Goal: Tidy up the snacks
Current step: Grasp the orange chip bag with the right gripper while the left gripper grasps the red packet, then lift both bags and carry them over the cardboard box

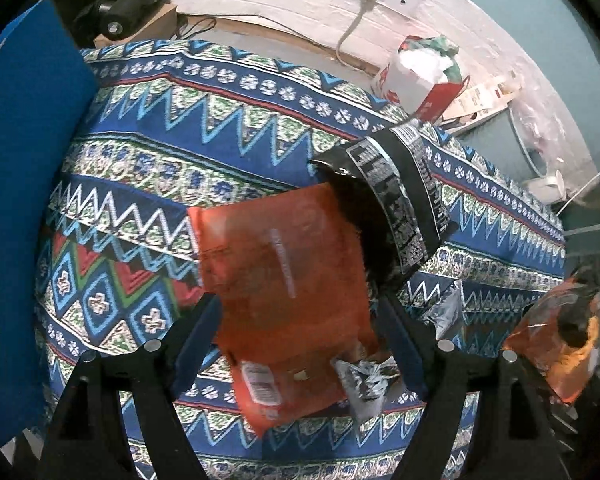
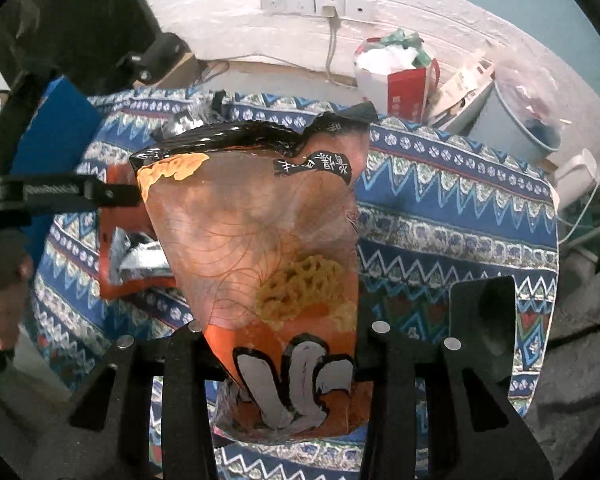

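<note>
Pinching a glossy orange noodle-snack bag (image 2: 268, 248) between its fingers, the right gripper (image 2: 288, 356) fills its view; only the left view shows the spread left gripper (image 1: 300, 320) above a flat orange packet (image 1: 284, 292).

We see the tablecloth (image 1: 228, 128) banded in blue, white, green and red zigzags, flowers and diamonds. On it lie an orange packet (image 1: 284, 280) and a black packet (image 1: 400, 200) with white print. Our orange snack bag (image 2: 268, 248) has a black top, yellow lattice shapes and white, black-outlined lettering. A plain blue panel (image 1: 24, 184) stands beside.
</note>
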